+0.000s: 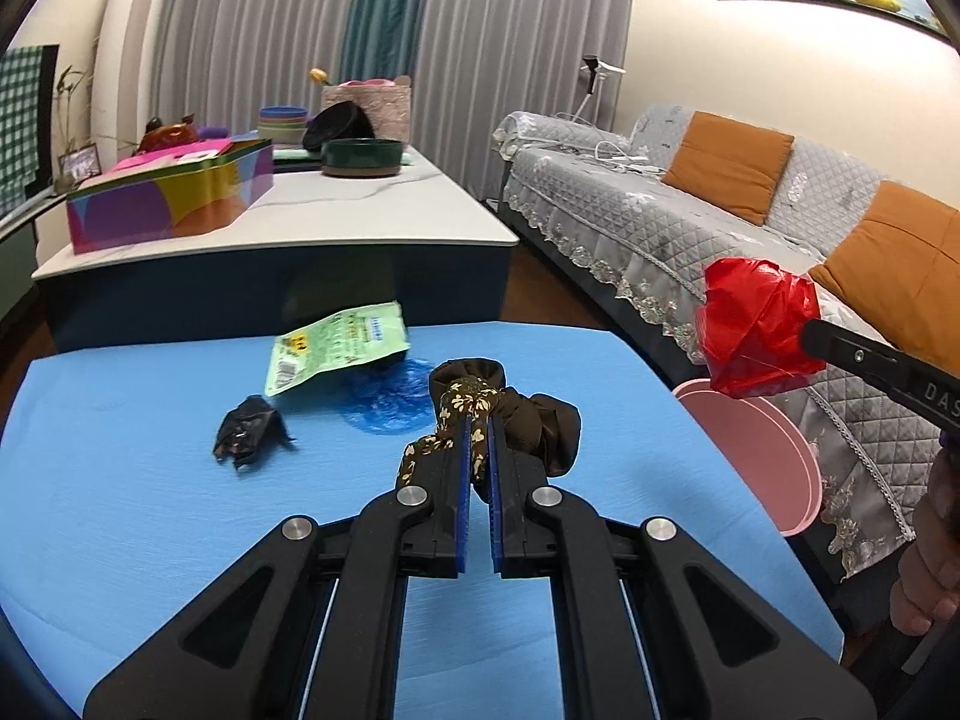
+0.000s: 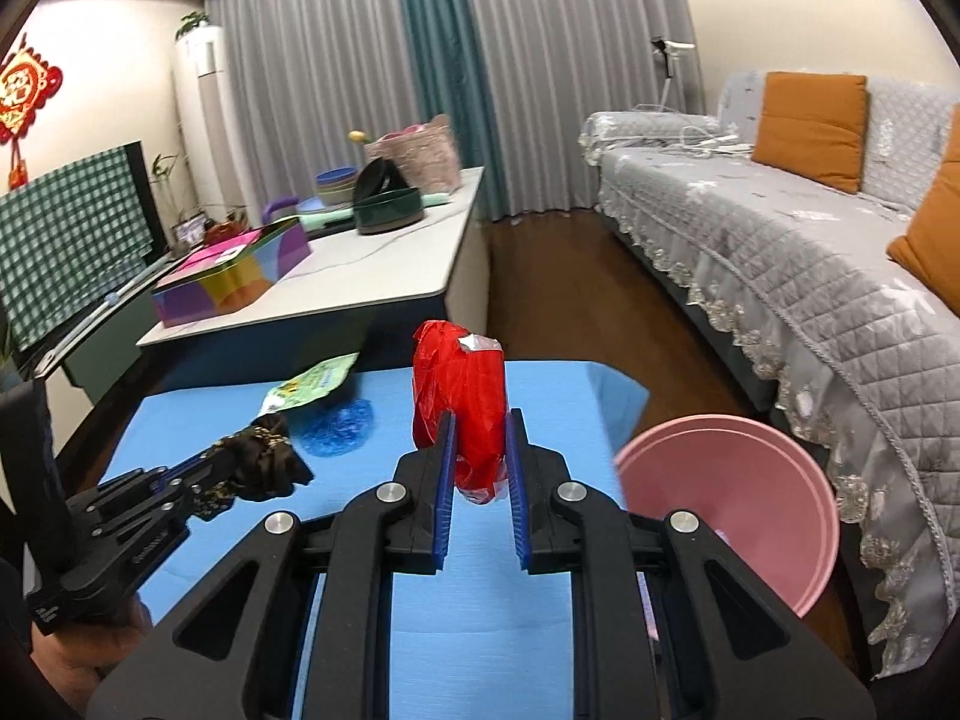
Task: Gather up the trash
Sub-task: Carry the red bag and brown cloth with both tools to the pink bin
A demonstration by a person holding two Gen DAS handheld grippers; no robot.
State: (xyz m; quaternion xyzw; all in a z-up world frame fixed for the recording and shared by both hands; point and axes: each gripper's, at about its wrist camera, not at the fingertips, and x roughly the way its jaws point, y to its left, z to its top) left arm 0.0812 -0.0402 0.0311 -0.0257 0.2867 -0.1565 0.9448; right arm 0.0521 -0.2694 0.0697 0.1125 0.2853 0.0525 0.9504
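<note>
Left wrist view: the left gripper fills the lower centre of the frame, its jaws pressed nearly together on a crumpled brown wrapper with a pale flower print, held above the blue tabletop. On that tabletop, left of centre, lie a small dark crumpled wrapper, a green and white snack packet and a blue crinkled plastic piece just beyond the held wrapper. At the right edge, the right gripper reaches in from the lower right with a red crumpled wrapper in its jaws, above a pink bin that stands beside the tabletop by the grey sofa. Right wrist view: the right gripper sits at the centre, jaws narrowly apart and clamped on both sides of the red wrapper, with the pink bin at the lower right of the frame.
</note>
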